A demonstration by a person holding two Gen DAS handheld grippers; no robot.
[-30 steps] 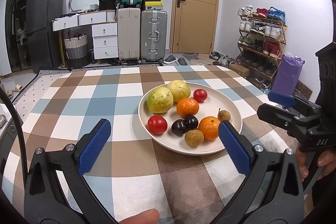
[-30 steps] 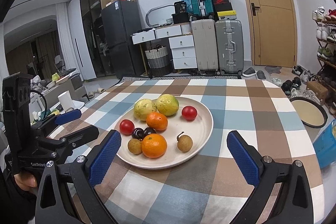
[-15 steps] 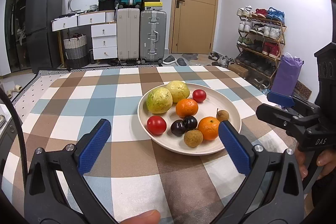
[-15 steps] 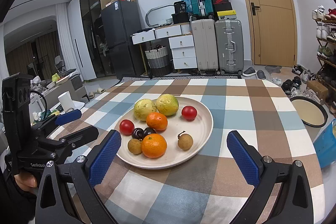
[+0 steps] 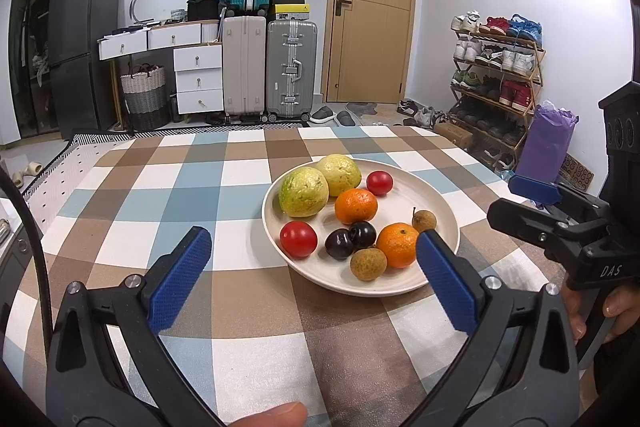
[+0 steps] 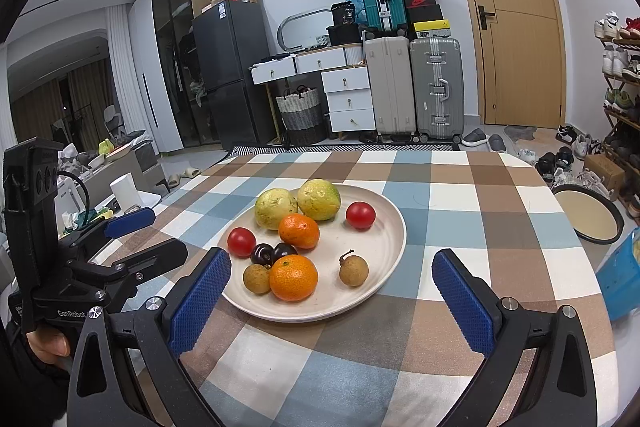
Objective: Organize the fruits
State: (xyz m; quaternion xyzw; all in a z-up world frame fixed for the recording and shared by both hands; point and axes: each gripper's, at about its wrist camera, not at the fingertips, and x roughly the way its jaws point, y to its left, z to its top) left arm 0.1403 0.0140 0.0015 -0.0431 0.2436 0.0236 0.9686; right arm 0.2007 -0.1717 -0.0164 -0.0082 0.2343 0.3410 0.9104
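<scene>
- Nine fruits lie on the cream plate (image 5: pixel 436 197) in the left wrist view: two guavas, two oranges, two tomatoes, two dark plums touching, two longans; the left tongs (image 5: pixel 312 269) hang spread above the checked table (image 5: pixel 160 195).
- The right wrist view shows the right tongs (image 6: pixel 332 291) spread wide before the plate's near rim, gripping nothing.
</scene>
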